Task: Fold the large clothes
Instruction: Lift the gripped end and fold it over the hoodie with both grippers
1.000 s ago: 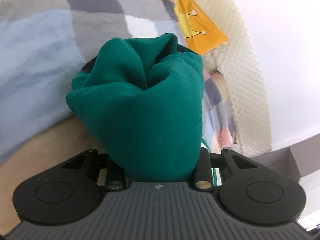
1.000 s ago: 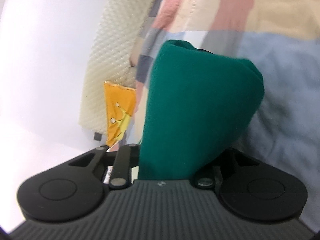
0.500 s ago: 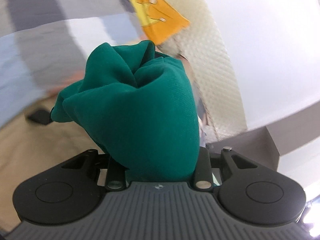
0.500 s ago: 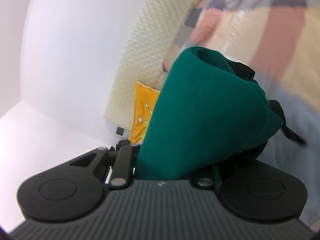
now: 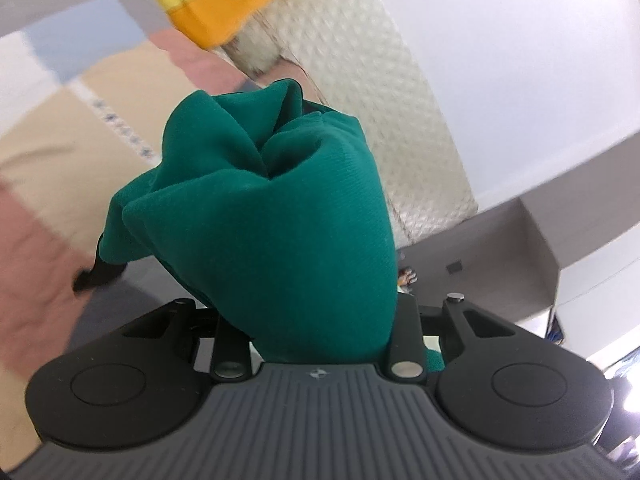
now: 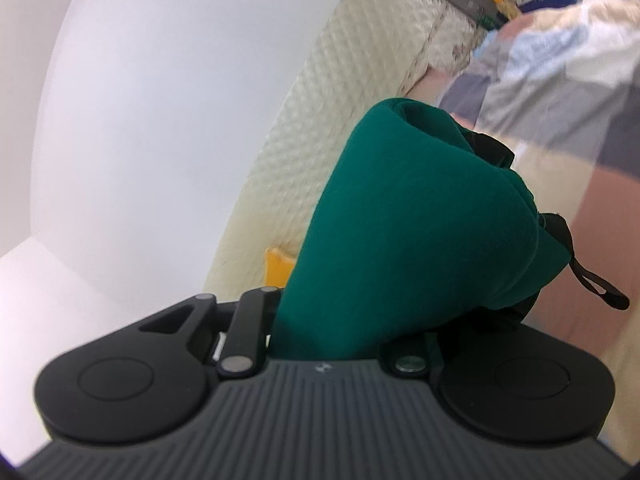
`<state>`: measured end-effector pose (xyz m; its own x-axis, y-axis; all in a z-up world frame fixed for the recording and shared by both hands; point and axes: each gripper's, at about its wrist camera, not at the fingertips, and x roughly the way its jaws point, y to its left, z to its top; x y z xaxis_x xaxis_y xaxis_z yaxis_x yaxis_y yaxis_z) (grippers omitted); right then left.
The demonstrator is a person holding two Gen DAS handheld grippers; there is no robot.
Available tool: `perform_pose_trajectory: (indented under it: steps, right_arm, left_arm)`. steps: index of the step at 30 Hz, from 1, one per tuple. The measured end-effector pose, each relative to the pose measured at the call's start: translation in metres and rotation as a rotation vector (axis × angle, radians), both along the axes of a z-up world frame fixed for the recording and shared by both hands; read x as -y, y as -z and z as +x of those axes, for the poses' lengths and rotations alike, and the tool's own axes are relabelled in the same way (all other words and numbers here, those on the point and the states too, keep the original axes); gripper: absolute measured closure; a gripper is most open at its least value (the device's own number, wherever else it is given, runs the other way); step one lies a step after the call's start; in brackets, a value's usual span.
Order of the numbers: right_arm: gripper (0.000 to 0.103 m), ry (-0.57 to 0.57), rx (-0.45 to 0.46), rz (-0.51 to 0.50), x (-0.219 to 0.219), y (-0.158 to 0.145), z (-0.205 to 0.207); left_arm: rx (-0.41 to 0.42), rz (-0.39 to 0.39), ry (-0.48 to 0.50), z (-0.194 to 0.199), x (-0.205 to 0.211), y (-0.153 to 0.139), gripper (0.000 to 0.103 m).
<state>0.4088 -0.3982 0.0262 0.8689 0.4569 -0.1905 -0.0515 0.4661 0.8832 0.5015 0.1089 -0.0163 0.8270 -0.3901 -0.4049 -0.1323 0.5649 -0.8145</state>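
Now both claws grip bunched green garment (image 5: 272, 216): left claw (image 5: 316, 320), right claw (image 6: 332, 320). I'm probably lifting it to spread; next, lay it flat on the patchwork bed (image 5: 48, 128) at ten o'clock.

Green garment (image 5: 280, 216): deep teal-green knit, bunching thickly in front of the left wrist camera, rising in soft rounded folds that are meeting at a puckered crease near the top. A black edge or strap is hanging off its lower left. On the right wrist view the same green cloth (image 6: 412, 216) is mounding smoothly, leaning to the right, with black fabric showing behind it and a thin black loop (image 6: 600, 288) dangling at the right.
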Motion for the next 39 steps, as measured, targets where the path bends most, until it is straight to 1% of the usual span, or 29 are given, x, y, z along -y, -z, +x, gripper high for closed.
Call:
perform_pose_trajectory:
  steps: [4,8,9,12,13,16,18,20,23,25,27,30,32,35,36,39]
  right_arm:
    - [0.074,0.029,0.001,-0.021,0.023,0.015,0.061]
    - [0.074,0.061,0.002,-0.048,0.042,0.04,0.115]
    - [0.074,0.068,0.005,-0.05,0.047,0.045,0.124]
    - [0.074,0.08,0.017,-0.054,0.06,0.066,0.148]
    - [0.074,0.082,0.022,-0.054,0.065,0.076,0.159]
    - [0.074,0.084,0.033,-0.041,0.077,0.105,0.172]
    - [0.074,0.083,0.034,-0.062,0.083,0.125,0.177]
    - [0.074,0.075,0.014,-0.082,0.087,0.143,0.18]
    - [0.074,0.052,-0.007,-0.14,0.087,0.165,0.173]
    - [0.074,0.042,-0.011,-0.149,0.086,0.179,0.163]
    - [0.074,0.043,0.001,-0.139,0.086,0.189,0.149]
    - [0.074,0.04,-0.004,-0.14,0.085,0.197,0.135]
    - [0.074,0.038,-0.022,-0.129,0.085,0.204,0.127]
    - [0.074,0.034,-0.051,-0.121,0.084,0.214,0.112]
    - [0.073,0.033,-0.062,-0.127,0.084,0.217,0.108]
    - [0.072,0.025,-0.104,-0.134,0.083,0.229,0.099]
  left_arm:
    - [-0.014,0.048,0.063,0.076,0.027,0.009,0.065]
    - [0.008,0.091,0.111,0.149,0.054,0.028,0.065]
    - [0.017,0.1,0.121,0.158,0.065,0.03,0.065]
    - [0.046,0.116,0.158,0.208,0.073,0.061,0.065]
    - [0.053,0.116,0.167,0.215,0.075,0.074,0.065]
    - [0.054,0.122,0.221,0.243,0.081,0.11,0.065]
    - [0.041,0.142,0.256,0.258,0.083,0.134,0.065]
    - [0.022,0.152,0.275,0.263,0.086,0.156,0.065]
    - [0.0,0.142,0.284,0.257,0.084,0.183,0.065]
    - [0.026,0.143,0.287,0.251,0.08,0.196,0.064]
    - [0.043,0.146,0.295,0.241,0.08,0.201,0.063]
    - [0.027,0.143,0.309,0.223,0.077,0.212,0.061]
    - [0.011,0.147,0.305,0.214,0.077,0.216,0.061]
    - [-0.004,0.12,0.302,0.195,0.074,0.229,0.058]
    - [-0.01,0.11,0.3,0.198,0.071,0.236,0.056]
    - [-0.025,0.102,0.299,0.189,0.066,0.249,0.054]
